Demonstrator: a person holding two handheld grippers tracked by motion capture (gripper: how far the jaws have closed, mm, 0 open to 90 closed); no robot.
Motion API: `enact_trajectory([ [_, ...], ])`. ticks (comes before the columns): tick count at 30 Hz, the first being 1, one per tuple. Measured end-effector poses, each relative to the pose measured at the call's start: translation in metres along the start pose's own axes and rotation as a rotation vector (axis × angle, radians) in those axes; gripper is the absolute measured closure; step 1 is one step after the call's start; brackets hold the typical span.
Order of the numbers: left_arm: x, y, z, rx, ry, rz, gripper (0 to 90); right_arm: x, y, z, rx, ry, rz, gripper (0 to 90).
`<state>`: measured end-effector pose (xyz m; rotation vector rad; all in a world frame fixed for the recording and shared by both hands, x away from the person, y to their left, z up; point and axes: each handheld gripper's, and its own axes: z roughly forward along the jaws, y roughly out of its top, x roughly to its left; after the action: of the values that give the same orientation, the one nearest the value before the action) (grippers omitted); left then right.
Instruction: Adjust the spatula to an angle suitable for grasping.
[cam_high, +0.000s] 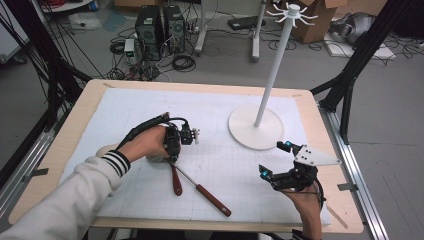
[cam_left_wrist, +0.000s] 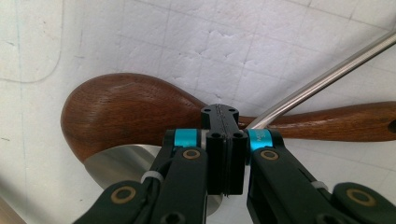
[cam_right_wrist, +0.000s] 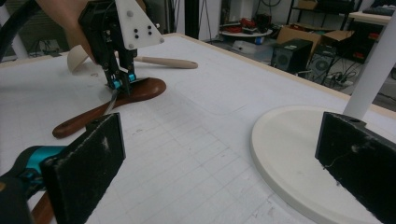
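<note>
Wooden spoon (cam_left_wrist: 126, 109) lies on my white gridded mat (cam_high: 150, 107); left gripper (cam_left_wrist: 224, 140) closed above it, right gripper (cam_right_wrist: 219, 161) apart; cluttered lab floor (cam_high: 220, 65) beyond.

dark brown wooden spoon (cam_left_wrist: 130, 109)

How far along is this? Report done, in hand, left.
Done: nothing; the rack's hooks hang empty. In hand: left tongs closed on the metal spoon, lying across the brown spoon. Left: likely lifting it to the rack; right tongs wait open.
</note>
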<state>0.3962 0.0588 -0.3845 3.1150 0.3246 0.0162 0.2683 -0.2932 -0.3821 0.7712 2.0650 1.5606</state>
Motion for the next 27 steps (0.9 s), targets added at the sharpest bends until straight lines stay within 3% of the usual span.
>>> enact_trajectory([
  [4,-0.001,-0.001,0.000,-0.003,-0.012,-0.003,89.4,0.000,0.000,0.000,0.002,0.000,0.000,0.5],
  [18,-0.009,-0.004,-0.002,0.000,-0.022,0.047,89.4,0.000,0.000,0.001,0.005,0.000,-0.002,0.5],
  [24,-0.011,-0.007,-0.002,-0.006,-0.038,0.042,89.4,0.000,0.000,0.001,0.006,0.000,0.000,0.5],
  [27,-0.011,-0.007,-0.002,-0.010,-0.028,0.059,89.4,0.000,0.000,0.001,0.006,0.000,-0.002,0.5],
])
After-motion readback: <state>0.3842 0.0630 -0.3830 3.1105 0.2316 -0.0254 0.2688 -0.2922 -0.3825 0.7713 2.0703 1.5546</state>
